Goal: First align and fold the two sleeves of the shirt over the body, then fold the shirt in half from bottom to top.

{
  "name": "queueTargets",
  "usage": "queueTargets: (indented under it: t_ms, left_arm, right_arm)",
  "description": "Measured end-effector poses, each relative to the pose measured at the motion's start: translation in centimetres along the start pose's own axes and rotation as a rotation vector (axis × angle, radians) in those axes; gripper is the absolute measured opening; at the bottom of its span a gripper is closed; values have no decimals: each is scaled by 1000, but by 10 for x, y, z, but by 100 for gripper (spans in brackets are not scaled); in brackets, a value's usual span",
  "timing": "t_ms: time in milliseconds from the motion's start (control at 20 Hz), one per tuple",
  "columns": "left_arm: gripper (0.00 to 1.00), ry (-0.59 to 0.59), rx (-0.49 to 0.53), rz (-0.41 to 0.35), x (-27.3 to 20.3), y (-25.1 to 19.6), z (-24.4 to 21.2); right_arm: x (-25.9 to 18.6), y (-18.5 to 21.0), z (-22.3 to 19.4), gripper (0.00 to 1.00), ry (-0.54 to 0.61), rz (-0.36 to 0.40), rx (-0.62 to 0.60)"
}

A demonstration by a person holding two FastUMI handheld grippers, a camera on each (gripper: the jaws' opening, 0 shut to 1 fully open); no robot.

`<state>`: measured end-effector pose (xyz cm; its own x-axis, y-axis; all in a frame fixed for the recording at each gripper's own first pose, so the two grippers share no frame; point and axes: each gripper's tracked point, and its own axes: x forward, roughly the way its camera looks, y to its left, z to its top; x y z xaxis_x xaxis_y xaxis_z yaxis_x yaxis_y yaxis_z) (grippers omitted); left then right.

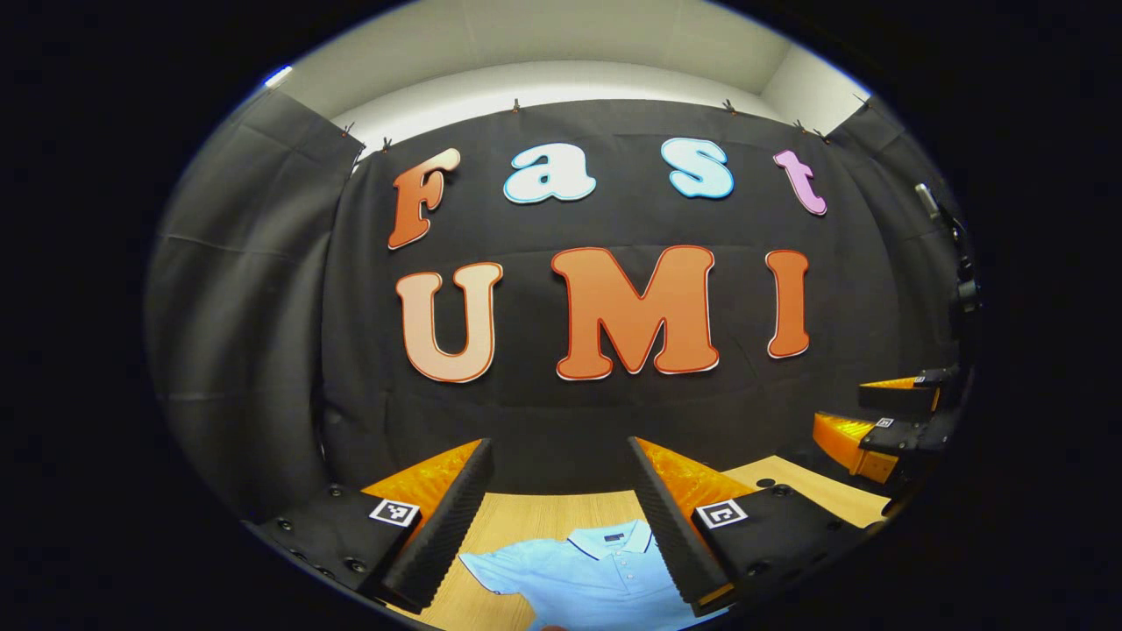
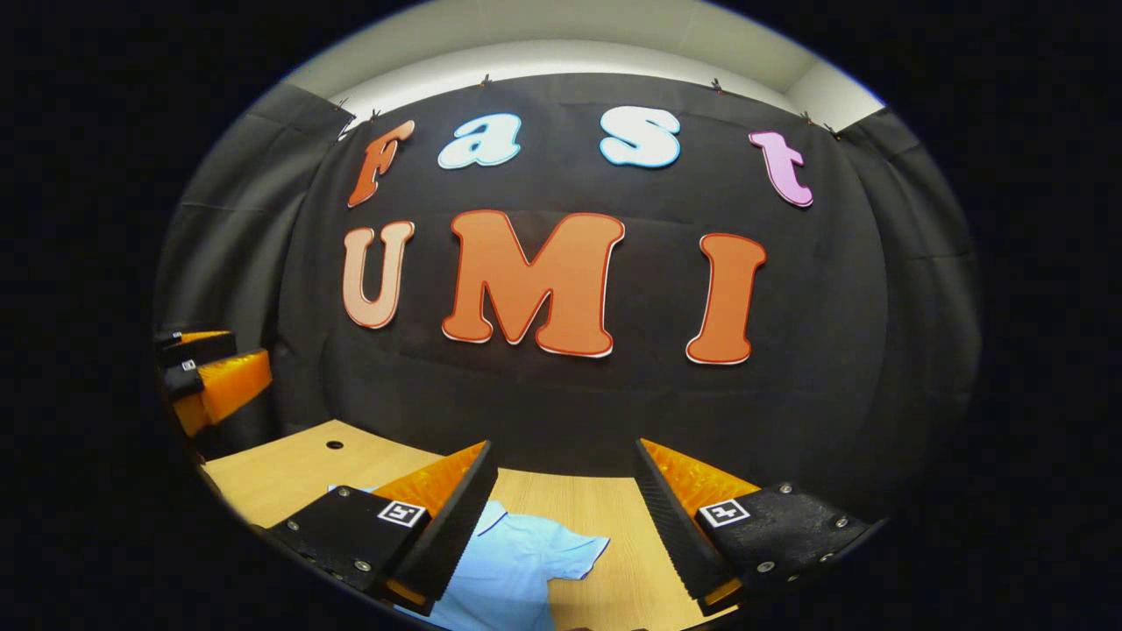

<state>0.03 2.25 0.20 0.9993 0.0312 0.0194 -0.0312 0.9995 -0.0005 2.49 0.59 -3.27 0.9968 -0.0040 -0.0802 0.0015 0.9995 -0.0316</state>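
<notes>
A light blue polo shirt (image 1: 583,570) lies flat on the wooden table (image 1: 543,517), collar toward the far wall. In the left gripper view its collar and one short sleeve (image 1: 491,570) show low between the fingers. My left gripper (image 1: 561,513) hangs above the shirt, open and holding nothing. In the right gripper view the shirt (image 2: 517,570) shows with its other sleeve (image 2: 578,552) spread out to the side. My right gripper (image 2: 565,517) is also open above it, with nothing held. Each gripper appears at the edge of the other's view: the right gripper (image 1: 885,421) and the left gripper (image 2: 206,368).
The black cloth wall stands close behind the table's far edge. Small round holes mark the tabletop (image 2: 334,444). A dark stand with a pole (image 1: 951,254) rises at the right side of the booth.
</notes>
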Motion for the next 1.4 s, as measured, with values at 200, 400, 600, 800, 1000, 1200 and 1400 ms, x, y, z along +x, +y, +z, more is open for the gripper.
queueTargets:
  t_ms: [200,400,600,800,1000,1200,1400]
  left_arm:
    - [99,4,10,9,-5,5,0]
    - [96,12,1,11,-10,8,-3]
    - [99,17,6,28,-14,13,-3]
    - [99,34,12,45,-13,15,-9]
    - [99,71,17,66,-9,19,-20]
    - [100,111,26,90,-3,26,-33]
    - [99,131,45,94,3,26,-41]
  right_arm:
    - [16,-4,-22,97,72,-10,-10]
    - [36,-4,-60,98,186,2,15]
    - [59,-7,-89,98,258,-1,-8]
    - [79,-7,-130,98,378,8,-16]
    - [102,-14,-173,98,500,11,-29]
    - [117,-23,-221,97,656,6,12]
    - [129,-35,-264,97,796,-12,29]
